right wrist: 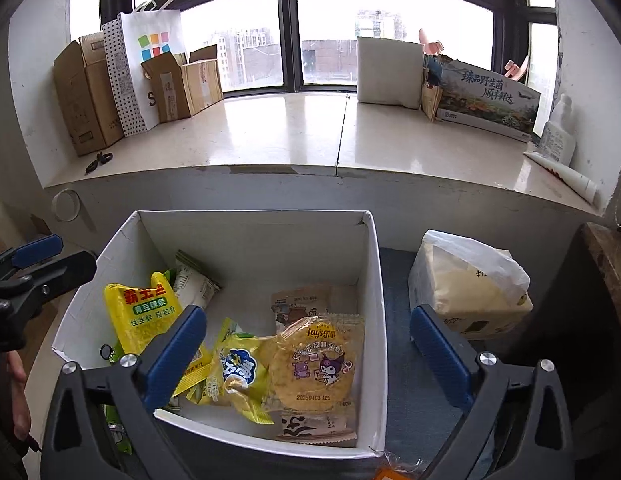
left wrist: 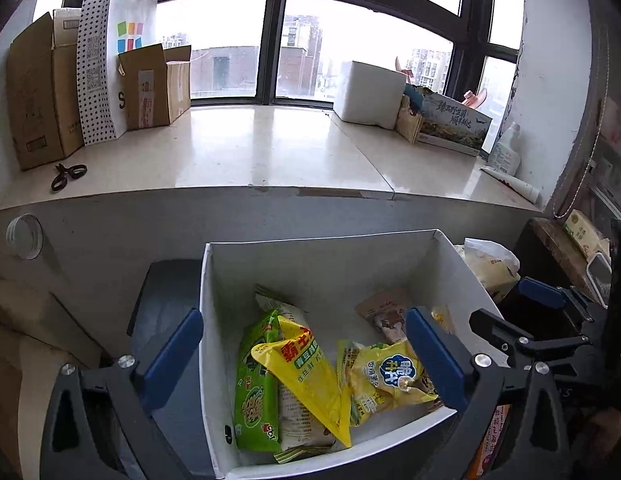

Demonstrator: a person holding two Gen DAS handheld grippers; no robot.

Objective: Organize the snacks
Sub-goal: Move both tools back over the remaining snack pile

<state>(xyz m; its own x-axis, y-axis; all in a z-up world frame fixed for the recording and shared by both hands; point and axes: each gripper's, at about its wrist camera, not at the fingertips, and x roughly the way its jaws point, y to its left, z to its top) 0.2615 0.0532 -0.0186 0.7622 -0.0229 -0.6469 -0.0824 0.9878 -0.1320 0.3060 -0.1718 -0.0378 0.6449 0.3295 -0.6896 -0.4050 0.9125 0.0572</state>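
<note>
Both my left gripper (left wrist: 306, 354) and right gripper (right wrist: 308, 354) stood wide apart, empty, above the box (right wrist: 254, 216); its packets (right wrist: 316, 360) looked light, crinkly, slippery, so I judged edge seams the safest hold.

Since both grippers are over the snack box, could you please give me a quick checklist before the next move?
1. Left gripper open, nothing held: ok.
2. Right gripper open, nothing held: ok.
3. White box upright, top open: ok.
4. Snacks inside the box, such as the yellow packet and Lay's pack: ok.
5. Orange packet outside the box: not ok.
6. More snacks left elsewhere: cannot tell.
</note>
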